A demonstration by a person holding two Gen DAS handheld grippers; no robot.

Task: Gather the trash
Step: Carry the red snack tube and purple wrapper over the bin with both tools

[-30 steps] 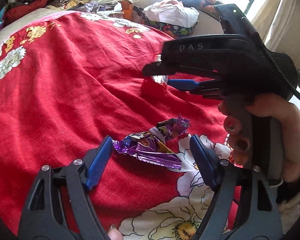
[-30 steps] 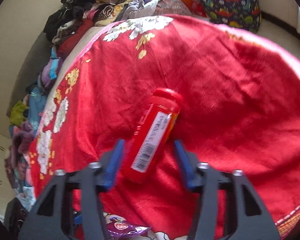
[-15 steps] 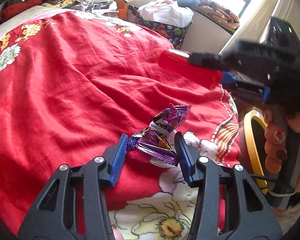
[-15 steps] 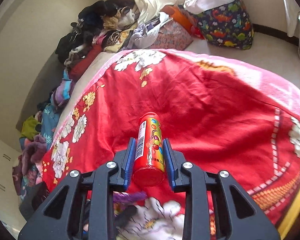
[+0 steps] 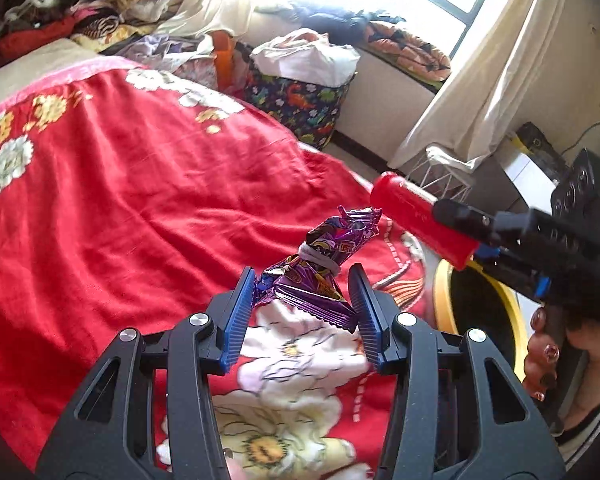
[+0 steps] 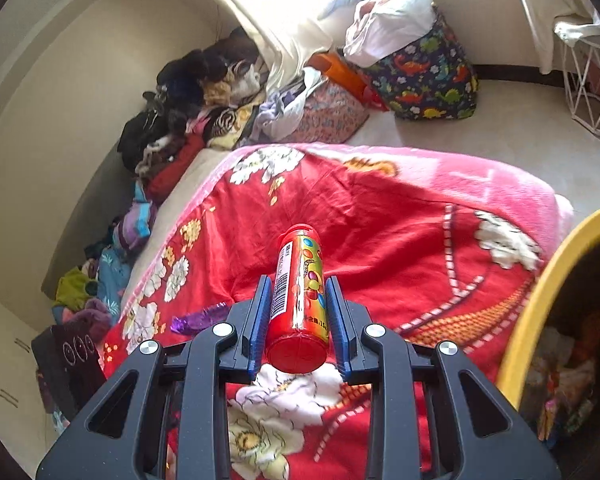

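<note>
My left fingers [image 5: 302,304] clamp the crinkled purple foil wrapper [image 5: 316,270]; my right fingers [image 6: 298,320] clamp the red cylindrical candy tube [image 6: 298,300] near the yellow-rimmed bin [image 6: 540,304].

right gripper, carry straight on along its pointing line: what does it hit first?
Probably the red blanket on the bed. The right gripper, shut on the red candy tube, points down over it; the yellow-rimmed bin sits off to the side. Depth unclear.

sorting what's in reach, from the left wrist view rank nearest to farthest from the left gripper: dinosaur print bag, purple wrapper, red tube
1. purple wrapper, gripped in the left gripper.
2. red tube, up to the right, held by the right gripper.
3. dinosaur print bag, far off on the floor beyond the bed.
</note>
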